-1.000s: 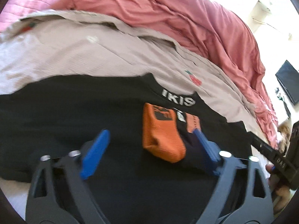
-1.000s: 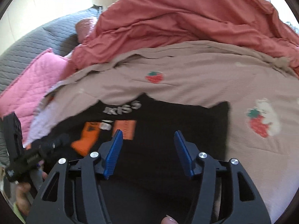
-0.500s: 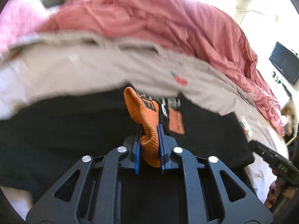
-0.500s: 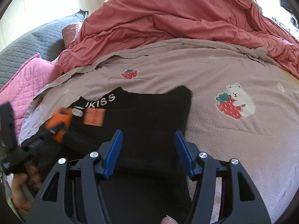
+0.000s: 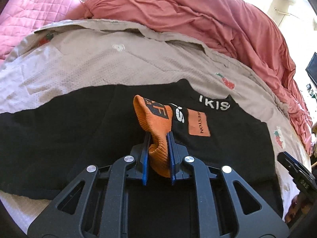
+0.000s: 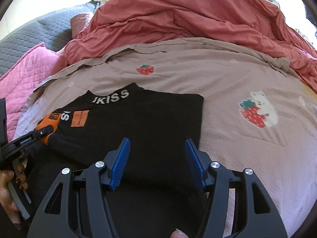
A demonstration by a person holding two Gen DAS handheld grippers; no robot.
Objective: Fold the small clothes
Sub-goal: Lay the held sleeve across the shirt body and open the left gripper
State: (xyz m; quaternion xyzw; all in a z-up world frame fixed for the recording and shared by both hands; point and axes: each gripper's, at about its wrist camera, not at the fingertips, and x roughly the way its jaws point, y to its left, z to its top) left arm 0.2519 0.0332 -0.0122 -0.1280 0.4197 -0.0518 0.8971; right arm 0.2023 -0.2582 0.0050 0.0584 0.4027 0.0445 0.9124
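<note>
A black top (image 5: 59, 130) (image 6: 148, 119) with white lettering at the collar lies flat on the bed. Its sleeve ends in an orange ribbed cuff (image 5: 156, 123) (image 6: 49, 119). My left gripper (image 5: 158, 136) is shut on that cuff and holds it lifted off the black cloth; in the right wrist view the same gripper (image 6: 42, 131) shows at the left edge, gripping the cuff. My right gripper (image 6: 157, 144) hovers open over the lower part of the top, nothing between its blue pads (image 6: 120, 162).
The top rests on a beige bedspread (image 6: 218, 75) printed with strawberries. A rumpled red duvet (image 5: 198, 19) (image 6: 188, 13) is piled behind it. A pink quilted pillow (image 6: 25, 67) and a grey one (image 6: 39, 29) lie at the back left. A hand (image 6: 11, 182) holds the left gripper.
My left gripper went from wide open beside the orange cuff to shut on it, and has raised the cuff off the top. The right gripper stays open over the black cloth.
</note>
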